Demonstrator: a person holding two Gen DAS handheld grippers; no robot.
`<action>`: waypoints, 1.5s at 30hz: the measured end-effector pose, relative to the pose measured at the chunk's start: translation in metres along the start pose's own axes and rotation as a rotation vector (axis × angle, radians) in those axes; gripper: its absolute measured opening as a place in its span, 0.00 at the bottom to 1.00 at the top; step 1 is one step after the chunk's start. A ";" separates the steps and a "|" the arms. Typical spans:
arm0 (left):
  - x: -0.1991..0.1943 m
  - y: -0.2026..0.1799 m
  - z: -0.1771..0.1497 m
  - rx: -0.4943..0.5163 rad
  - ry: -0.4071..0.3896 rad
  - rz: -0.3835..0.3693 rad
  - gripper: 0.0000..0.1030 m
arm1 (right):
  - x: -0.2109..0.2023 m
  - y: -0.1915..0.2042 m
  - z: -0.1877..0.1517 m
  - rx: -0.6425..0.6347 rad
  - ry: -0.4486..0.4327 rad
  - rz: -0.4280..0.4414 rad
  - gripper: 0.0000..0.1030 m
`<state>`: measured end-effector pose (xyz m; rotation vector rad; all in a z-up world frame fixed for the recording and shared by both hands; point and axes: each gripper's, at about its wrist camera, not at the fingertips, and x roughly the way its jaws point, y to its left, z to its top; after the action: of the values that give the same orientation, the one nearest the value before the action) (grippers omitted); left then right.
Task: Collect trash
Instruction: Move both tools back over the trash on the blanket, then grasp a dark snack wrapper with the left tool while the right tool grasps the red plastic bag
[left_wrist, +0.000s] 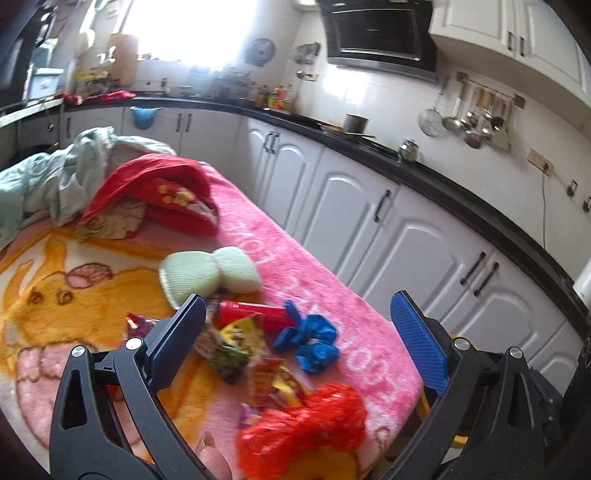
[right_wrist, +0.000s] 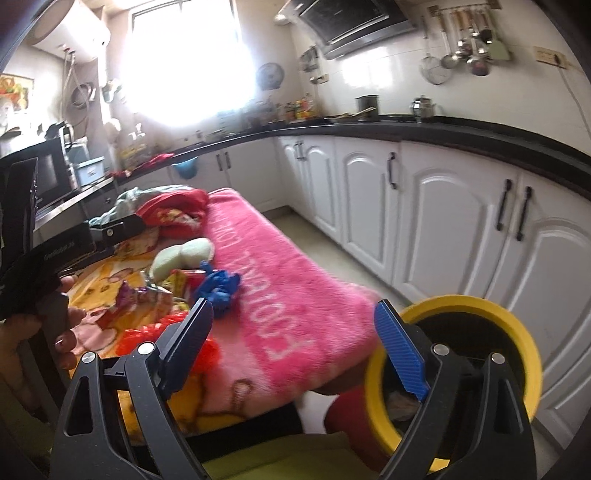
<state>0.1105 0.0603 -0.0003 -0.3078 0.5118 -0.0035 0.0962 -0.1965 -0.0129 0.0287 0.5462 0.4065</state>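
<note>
Trash lies on a pink and yellow blanket (left_wrist: 332, 295): a red can (left_wrist: 251, 314), a crumpled blue plastic piece (left_wrist: 310, 339), colourful snack wrappers (left_wrist: 236, 343) and a red crinkled bag (left_wrist: 306, 421). My left gripper (left_wrist: 295, 332) is open and empty, hovering above the wrappers and the blue piece. My right gripper (right_wrist: 291, 332) is open and empty, near the blanket's front edge. A yellow-rimmed bin (right_wrist: 517, 332) stands below the table at the right, behind the right finger. The blue piece (right_wrist: 218, 286) and red bag (right_wrist: 147, 332) also show in the right wrist view.
Two pale green sponges (left_wrist: 210, 275), a red cloth (left_wrist: 162, 192) and a light blue cloth (left_wrist: 55, 173) lie further back on the blanket. White kitchen cabinets (left_wrist: 406, 229) with a black counter run along the right. The left gripper's body (right_wrist: 29, 258) shows in the right wrist view.
</note>
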 end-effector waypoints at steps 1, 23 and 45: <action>0.000 0.007 0.001 -0.018 0.002 0.012 0.89 | 0.005 0.006 0.001 -0.011 0.007 0.009 0.84; 0.035 0.082 -0.010 -0.306 0.177 -0.062 0.64 | 0.092 0.057 -0.013 -0.023 0.260 0.209 0.77; 0.075 0.097 -0.036 -0.412 0.289 0.023 0.08 | 0.088 0.064 -0.025 -0.066 0.307 0.372 0.11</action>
<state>0.1509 0.1362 -0.0945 -0.7113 0.8040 0.0819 0.1285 -0.1059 -0.0702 0.0039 0.8340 0.7998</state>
